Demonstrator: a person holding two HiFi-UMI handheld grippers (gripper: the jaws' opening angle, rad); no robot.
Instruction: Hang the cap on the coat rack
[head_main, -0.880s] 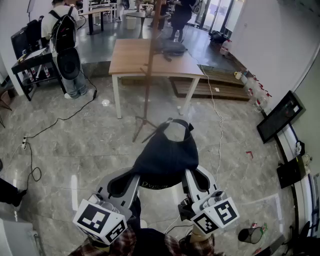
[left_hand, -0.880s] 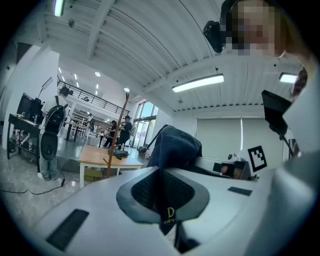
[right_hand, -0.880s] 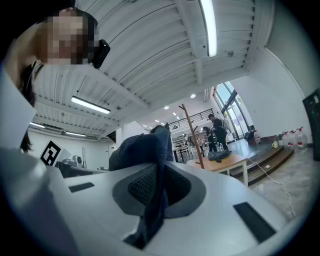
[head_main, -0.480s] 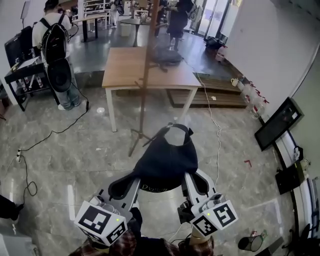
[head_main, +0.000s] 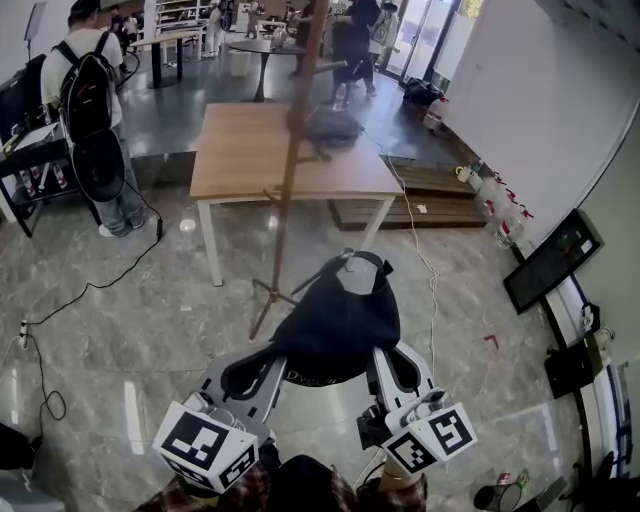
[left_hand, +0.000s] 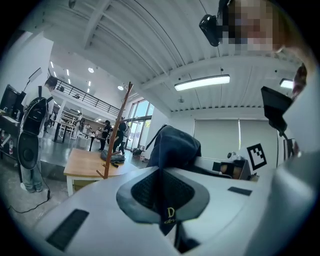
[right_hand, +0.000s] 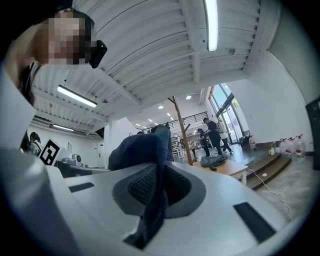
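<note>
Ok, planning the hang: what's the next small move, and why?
Probably carry the cap forward and slightly left toward the coat rack: the left gripper and right gripper are both shut on its rim, and it hangs on no peg yet.

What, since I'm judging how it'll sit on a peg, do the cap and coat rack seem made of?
The cap: dark navy cloth, matte, fibre unclear; it sags and creases softly. The coat rack: likely wood, reddish-brown with a smooth finish; a thin pole with angled pegs, though painted metal can't be ruled out.
</note>
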